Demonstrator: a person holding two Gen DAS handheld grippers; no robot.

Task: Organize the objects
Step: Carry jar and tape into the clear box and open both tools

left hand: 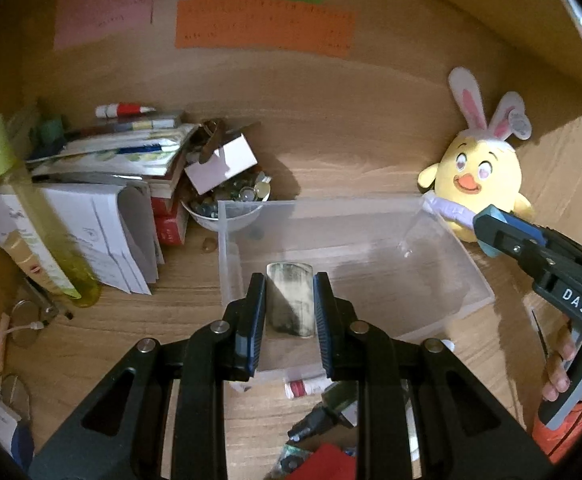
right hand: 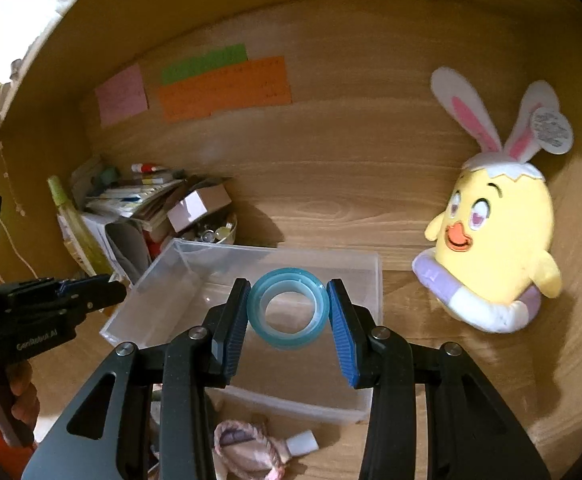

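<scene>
My left gripper [left hand: 289,280] is shut on a small pale cylinder with dark smudges [left hand: 290,302], held over the near end of a clear plastic bin [left hand: 443,240]. In the right wrist view my right gripper [right hand: 289,286] is shut on a teal roll of tape [right hand: 289,307], held upright above the same clear bin [right hand: 377,280]. The right gripper [left hand: 491,232] also shows at the right edge of the left wrist view, near the bin's far right corner. The left gripper [right hand: 103,286] shows at the left of the right wrist view, by the bin's left corner.
A yellow chick plush with rabbit ears [right hand: 491,240] leans on the back wall at the right. A pile of books and papers [left hand: 103,184], a bowl of marbles [left hand: 231,204] and a yellow-green bottle [left hand: 39,224] crowd the left. Small clutter [right hand: 251,448] lies in front of the bin.
</scene>
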